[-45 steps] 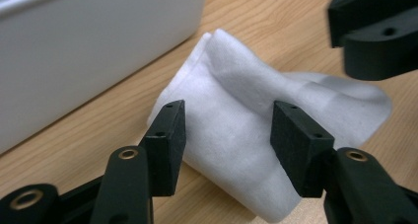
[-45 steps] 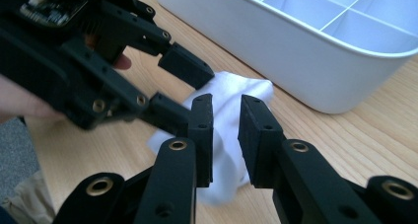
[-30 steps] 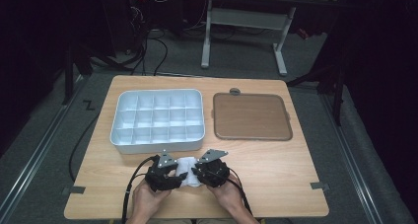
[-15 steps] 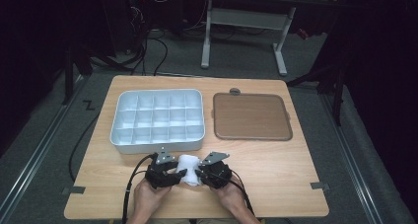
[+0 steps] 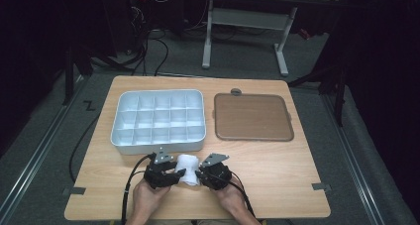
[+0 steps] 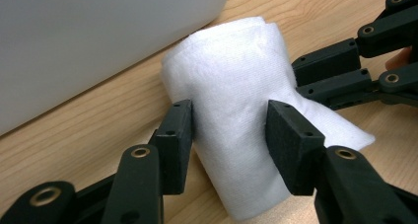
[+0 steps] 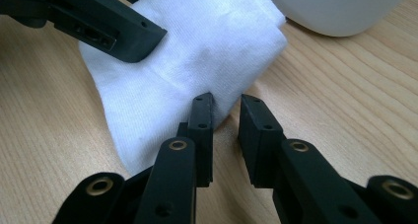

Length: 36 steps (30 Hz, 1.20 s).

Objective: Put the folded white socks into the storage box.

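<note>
A rolled white cloth [image 5: 187, 162] lies on the wooden surface [image 5: 277, 175] near its front edge, just in front of a white compartment tray [image 5: 157, 118]. A brown mat [image 5: 251, 117] sits to the right of the tray, apart from it.

Two hands come in from the bottom of the high view, each holding a black tool. The left tool [image 5: 174, 174] is at the left side of the cloth and the right tool [image 5: 198, 176] at its right side, so the cloth sits between them.

In the left gripper view, the left tool [image 6: 229, 130] has its jaws about halfway open on either side of the roll [image 6: 236, 120]. Its jaws have just been closing, and both pads now meet the fabric, pressing it on each side (the roll bulges slightly above them). The tray wall [image 6: 98, 41] rises just behind the cloth, and the other tool's jaws [image 6: 345, 76] lie against the cloth's far side.

In the right gripper view, the right tool [image 7: 226, 120] has its jaws close together with a narrow gap between them. The left pad touches the cloth's lower corner [image 7: 197, 66]; the gap itself shows bare wood, so no fabric is pinched. The left tool's jaw [image 7: 113, 26] rests across the top of the cloth.
</note>
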Available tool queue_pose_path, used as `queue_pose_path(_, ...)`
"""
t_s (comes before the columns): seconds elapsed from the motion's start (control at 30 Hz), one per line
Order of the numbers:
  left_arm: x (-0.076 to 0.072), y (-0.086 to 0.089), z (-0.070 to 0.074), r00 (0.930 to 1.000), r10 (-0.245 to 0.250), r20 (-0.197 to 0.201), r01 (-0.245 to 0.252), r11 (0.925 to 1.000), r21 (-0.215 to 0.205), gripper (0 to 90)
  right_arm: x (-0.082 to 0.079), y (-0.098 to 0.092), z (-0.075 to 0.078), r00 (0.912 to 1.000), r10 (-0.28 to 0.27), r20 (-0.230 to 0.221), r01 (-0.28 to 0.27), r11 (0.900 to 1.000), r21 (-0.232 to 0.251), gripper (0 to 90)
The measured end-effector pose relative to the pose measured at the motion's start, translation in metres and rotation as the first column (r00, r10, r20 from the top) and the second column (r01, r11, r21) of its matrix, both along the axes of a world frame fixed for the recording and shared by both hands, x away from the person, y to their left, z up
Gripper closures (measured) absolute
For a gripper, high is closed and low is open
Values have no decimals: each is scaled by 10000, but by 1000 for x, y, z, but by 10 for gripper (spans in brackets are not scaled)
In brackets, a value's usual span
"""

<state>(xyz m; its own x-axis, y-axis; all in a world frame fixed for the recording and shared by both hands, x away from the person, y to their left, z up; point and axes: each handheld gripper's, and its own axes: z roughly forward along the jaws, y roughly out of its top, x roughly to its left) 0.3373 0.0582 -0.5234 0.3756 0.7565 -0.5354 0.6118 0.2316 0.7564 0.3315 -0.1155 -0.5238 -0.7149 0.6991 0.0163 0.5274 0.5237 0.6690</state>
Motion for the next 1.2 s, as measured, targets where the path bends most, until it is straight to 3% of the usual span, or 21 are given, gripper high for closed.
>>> queue_pose_path(0.27, 3, 14, 2, 9991, 335, -268, -338, 9994, -117, 469, -1, 8, -1, 9999, 116, 43, -116, 9999, 26, 746)
queue_pose_path(0.47, 5, 25, 10, 9972, 608, -440, -639, 9954, -707, 385, 2, 12, -2, 10000, 22, -73, -20, 9995, 315, 712)
queue_pose_path(0.53, 7, 26, 16, 9962, 575, -657, -642, 9924, -1050, 352, 2, 12, -2, 10000, -24, -89, 27, 9994, 353, 702)
queue_pose_path(0.67, 10, 23, 20, 9956, 616, -711, -686, 9925, -1014, 299, 1, 10, -1, 9998, -166, -74, 169, 9991, 384, 687)
queue_pose_path(0.77, 16, 20, 21, 9931, 841, -823, -934, 9888, -1166, 280, -1, 3, 2, 9996, -280, 53, 277, 9986, 447, 673)
queue_pose_path(1.07, 31, 13, 12, 9855, 1149, -1244, -1249, 9893, -757, 262, -3, -32, 5, 9935, -1128, 166, 1115, 9916, 656, 644)
queue_pose_path(1.1, 33, 13, 9, 9826, 1194, -1421, -1294, 9895, -636, 270, -4, -45, 4, 9899, -1410, 169, 1397, 9882, 628, 634)
queue_pose_path(1.2, 34, 11, 4, 9822, 1178, -1466, -1261, 9908, -485, 287, -5, -61, 3, 9848, -1724, 201, 1711, 9838, 532, 616)
